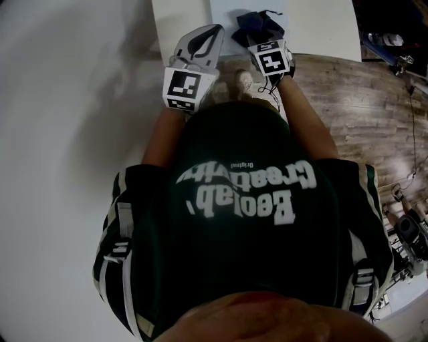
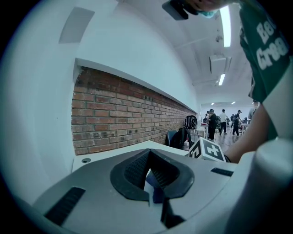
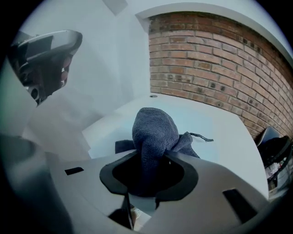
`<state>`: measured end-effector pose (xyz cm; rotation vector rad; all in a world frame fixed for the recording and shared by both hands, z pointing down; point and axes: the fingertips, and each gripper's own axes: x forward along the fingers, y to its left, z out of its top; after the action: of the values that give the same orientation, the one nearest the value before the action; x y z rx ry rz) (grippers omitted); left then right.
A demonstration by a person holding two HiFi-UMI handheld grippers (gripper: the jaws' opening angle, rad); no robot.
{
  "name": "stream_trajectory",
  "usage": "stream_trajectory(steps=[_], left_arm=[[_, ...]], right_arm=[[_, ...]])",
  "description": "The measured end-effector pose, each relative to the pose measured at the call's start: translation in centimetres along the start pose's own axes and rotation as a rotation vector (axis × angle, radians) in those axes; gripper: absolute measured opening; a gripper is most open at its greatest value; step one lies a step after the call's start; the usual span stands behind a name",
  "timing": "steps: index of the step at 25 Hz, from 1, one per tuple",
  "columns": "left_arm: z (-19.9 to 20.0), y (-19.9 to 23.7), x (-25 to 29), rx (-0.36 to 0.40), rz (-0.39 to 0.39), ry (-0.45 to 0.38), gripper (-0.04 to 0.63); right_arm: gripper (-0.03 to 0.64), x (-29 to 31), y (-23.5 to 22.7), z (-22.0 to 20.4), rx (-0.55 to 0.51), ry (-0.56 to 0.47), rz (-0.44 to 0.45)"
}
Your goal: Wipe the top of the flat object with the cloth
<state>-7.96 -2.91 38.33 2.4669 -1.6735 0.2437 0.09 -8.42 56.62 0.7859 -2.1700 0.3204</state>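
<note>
A dark blue-grey cloth (image 3: 153,130) bunches up between the jaws of my right gripper (image 3: 149,157), which is shut on it. In the head view the cloth (image 1: 257,25) hangs over the near edge of a flat white panel (image 1: 224,13) lying on the white table (image 1: 321,27). From the right gripper view the panel (image 3: 210,125) stretches out under and beyond the cloth. My left gripper (image 1: 204,40) is held just left of the right one, over the table's near edge. Its jaws (image 2: 147,160) meet at the tips with nothing between them.
A brick wall (image 3: 206,68) runs behind the table. Wood floor (image 1: 361,100) lies to the right, with equipment at the right edge. In the left gripper view a chair with a dark bag (image 2: 183,135) and several people (image 2: 224,121) stand far off.
</note>
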Motion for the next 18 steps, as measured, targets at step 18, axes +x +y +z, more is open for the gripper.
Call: stream_trajectory(steps=[18], left_arm=[[-1.1,2.0,-1.9,-0.027,0.034,0.003,0.002]], right_arm=[[0.1,1.8,10.7,1.8,-0.156,-0.017,0.191]])
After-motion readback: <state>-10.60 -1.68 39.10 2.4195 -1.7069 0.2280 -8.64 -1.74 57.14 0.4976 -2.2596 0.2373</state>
